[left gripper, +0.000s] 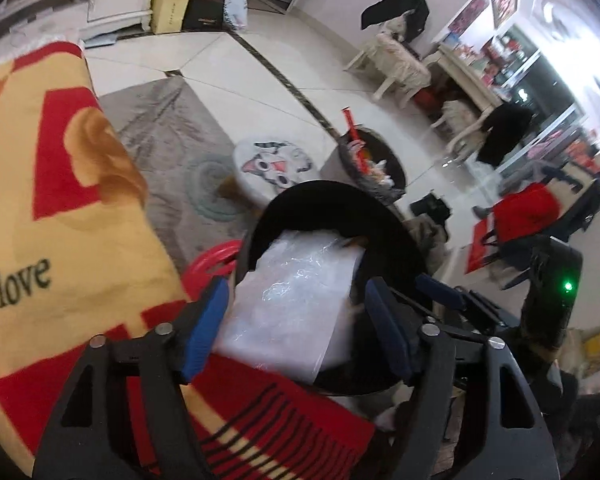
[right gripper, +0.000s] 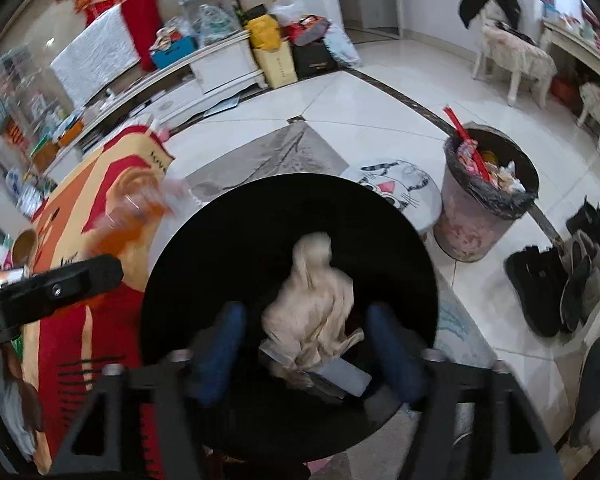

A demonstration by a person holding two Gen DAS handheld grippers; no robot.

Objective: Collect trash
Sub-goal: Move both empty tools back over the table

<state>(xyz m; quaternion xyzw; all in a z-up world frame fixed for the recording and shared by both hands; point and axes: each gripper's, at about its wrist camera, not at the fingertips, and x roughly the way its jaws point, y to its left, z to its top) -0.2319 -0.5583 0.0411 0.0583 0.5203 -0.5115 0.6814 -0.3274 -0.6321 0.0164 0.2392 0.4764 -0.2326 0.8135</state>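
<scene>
Two blue-padded fingers of the left gripper (left gripper: pixel 296 328) stand apart in the left wrist view, a clear crinkled plastic bag (left gripper: pixel 296 300) between them, pads not visibly pressing it. The bag lies half inside the round black bin (left gripper: pixel 380 216), its lower end over the near rim, beside the red-and-yellow blanket (left gripper: pixel 60 200).

Right wrist view: right gripper (right gripper: pixel 308 352) released, jaws apart over the same black bin (right gripper: pixel 228 232). Crumpled beige paper (right gripper: pixel 316 300) rests inside, untouched. A lined, overfull waste basket (right gripper: pixel 480 208) stands on the tiled floor beyond.
</scene>
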